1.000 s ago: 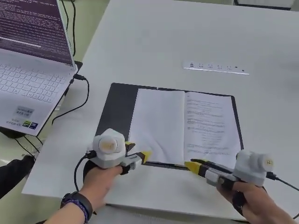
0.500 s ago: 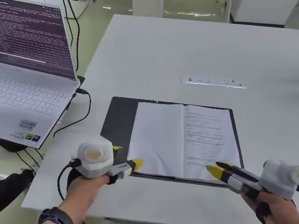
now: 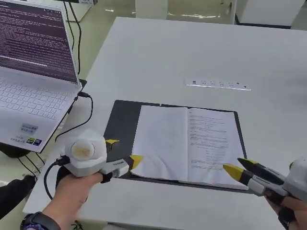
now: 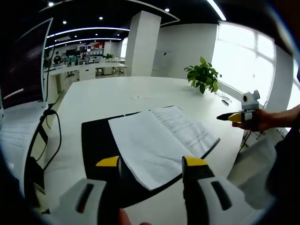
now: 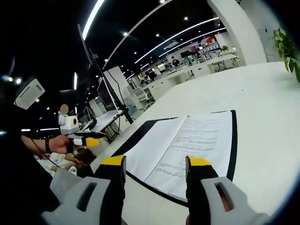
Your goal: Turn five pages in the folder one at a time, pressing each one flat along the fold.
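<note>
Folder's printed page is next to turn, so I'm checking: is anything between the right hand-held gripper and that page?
Nothing visible does. The right hand-held gripper, jaws open, hangs by the near right corner of the printed page of the folder, nothing lying between them. The left hand-held gripper is over by the blank page.

The laptop (image 3: 33, 91) runs off the left edge of the head view, its screen text too small to read. Print on the folder's (image 3: 122, 120) right page (image 3: 213, 141) is likewise illegible. The left gripper (image 3: 123, 152) covers the folder's near left corner, and the right gripper (image 3: 240, 166) is cut by the right edge.
</note>
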### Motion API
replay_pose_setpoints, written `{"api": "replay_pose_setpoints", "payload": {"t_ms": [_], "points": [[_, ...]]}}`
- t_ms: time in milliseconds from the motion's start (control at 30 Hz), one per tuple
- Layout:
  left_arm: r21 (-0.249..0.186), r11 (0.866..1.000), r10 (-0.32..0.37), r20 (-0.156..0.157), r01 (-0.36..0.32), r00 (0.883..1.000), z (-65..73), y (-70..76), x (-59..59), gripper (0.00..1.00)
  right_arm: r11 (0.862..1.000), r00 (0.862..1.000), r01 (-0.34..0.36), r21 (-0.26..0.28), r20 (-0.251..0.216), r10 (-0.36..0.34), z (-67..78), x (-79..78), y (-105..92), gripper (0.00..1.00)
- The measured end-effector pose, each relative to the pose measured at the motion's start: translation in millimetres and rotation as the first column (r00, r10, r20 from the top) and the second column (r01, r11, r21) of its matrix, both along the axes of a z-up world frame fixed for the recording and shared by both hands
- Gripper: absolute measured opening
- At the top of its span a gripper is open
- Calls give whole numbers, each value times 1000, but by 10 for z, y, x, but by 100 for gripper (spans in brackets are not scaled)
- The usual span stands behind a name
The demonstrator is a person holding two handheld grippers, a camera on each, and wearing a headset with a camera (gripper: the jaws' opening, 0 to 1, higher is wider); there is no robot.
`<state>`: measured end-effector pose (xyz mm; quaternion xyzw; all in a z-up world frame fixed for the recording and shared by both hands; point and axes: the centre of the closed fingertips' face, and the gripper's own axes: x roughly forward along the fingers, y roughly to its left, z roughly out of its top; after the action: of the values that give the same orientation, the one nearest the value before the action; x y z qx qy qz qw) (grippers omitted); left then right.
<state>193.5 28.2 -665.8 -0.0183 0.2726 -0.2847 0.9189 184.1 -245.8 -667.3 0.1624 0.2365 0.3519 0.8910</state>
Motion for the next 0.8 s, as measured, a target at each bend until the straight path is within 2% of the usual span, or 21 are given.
{"api": "replay_pose_setpoints", "payload": {"t_ms": [67, 300, 400, 433, 500, 600, 800], "points": [[-11, 1000, -5, 1, 5, 1000, 47, -3, -21, 53, 1000, 1000, -2, -11, 17, 3, 50, -1, -18, 52], [-4, 1000, -19, 22, 19, 1000, 185, 13, -80, 57, 1000, 997, 13, -19, 78, -12, 252, 29, -90, 58], [1, 1000, -16, 30, 16, 999, 233, 54, -89, 59, 998, 995, 7, -58, 95, -2, 298, 12, -114, 59], [0, 1000, -15, 31, 15, 999, 234, 69, -88, 60, 995, 995, -7, -99, 103, 17, 292, -6, -130, 60], [0, 1000, -10, 30, 10, 1000, 240, 99, -95, 61, 990, 993, -20, -137, 116, 36, 323, -32, -140, 61], [-2, 1000, -9, 30, 9, 1000, 257, 121, -120, 63, 990, 992, -13, -144, 124, 31, 377, -62, -167, 63], [-7, 1000, -3, 28, 3, 1000, 277, 170, -193, 68, 989, 990, 45, -142, 135, -25, 441, -177, -230, 66]]}}
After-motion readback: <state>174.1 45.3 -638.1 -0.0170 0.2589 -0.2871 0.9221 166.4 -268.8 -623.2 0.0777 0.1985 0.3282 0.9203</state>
